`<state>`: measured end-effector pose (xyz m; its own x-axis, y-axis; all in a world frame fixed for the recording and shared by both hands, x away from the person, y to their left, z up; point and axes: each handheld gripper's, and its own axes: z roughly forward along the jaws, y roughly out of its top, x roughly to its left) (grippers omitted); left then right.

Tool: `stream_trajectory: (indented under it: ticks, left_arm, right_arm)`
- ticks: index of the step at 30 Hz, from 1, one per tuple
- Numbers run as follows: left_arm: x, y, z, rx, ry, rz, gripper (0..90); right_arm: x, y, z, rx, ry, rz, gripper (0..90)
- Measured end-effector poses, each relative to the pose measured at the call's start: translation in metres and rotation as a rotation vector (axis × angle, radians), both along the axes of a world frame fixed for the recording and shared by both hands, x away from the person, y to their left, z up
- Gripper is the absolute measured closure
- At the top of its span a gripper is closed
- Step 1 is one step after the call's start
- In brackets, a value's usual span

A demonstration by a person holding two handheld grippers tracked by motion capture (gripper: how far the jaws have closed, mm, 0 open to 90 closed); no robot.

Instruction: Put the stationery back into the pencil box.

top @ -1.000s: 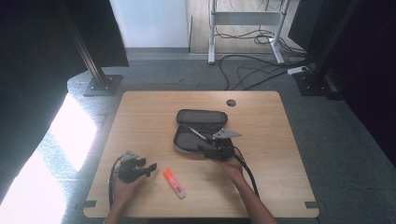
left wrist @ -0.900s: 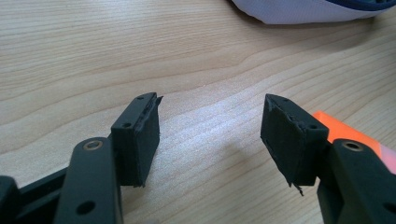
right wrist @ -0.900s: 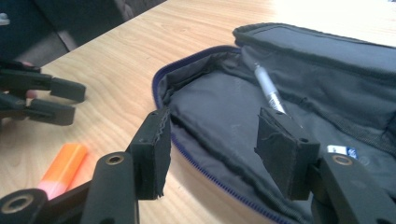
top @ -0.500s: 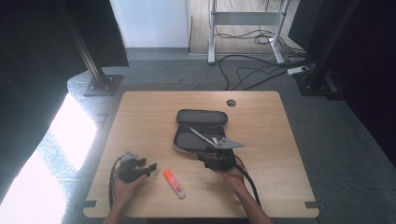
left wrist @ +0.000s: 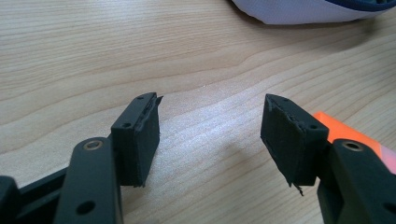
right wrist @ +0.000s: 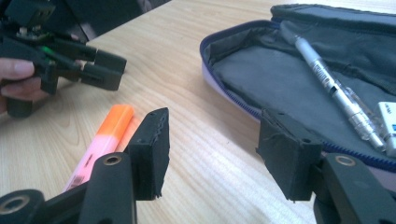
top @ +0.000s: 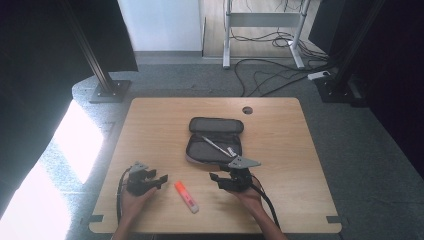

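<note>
Orange and pink, the highlighter point(top: 186, 196) lies flat on the wooden table point(top: 280, 130) near its front edge, between the two grippers and touching neither. It lies slantwise, its orange cap toward the table's middle and its pale end toward the front edge. The left gripper point(top: 160, 181) sits in the person's left hand point(top: 134, 197) just beside the highlighter on the side of the table's left edge; in the left gripper view its fingers point(left wrist: 140, 135) stand apart with only bare wood between them, and the orange cap point(left wrist: 341, 128) peeks out past the far finger. The right gripper point(top: 216, 180) is held in the right hand point(top: 247, 195) on the highlighter's other side, its black cable trailing back toward the front edge. In the right gripper view its fingers point(right wrist: 152, 149) are spread with nothing between them, low over the table, and the highlighter point(right wrist: 100, 144) lies just outside one finger. Behind the right gripper, toward the table's middle, a dark pencil case point(top: 215, 140) lies unzipped and folded open, its lid flap toward the back edge. A clear pen point(right wrist: 327, 81) rests slantwise in its lower half, with a small white item point(right wrist: 387, 119) beside the pen's tip.
</note>
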<state>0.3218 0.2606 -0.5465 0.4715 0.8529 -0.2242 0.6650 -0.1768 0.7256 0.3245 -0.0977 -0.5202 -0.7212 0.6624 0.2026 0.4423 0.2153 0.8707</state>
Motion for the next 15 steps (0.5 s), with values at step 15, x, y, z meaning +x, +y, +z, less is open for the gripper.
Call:
stream_trajectory:
  ticks: [15]
  left_arm:
    - [0.0, 0.0, 0.0, 0.0, 0.0, 0.001, 37.6]
  right_arm:
    - [-0.024, 0.014, -0.005, -0.009, 0.009, 0.05, 43.4]
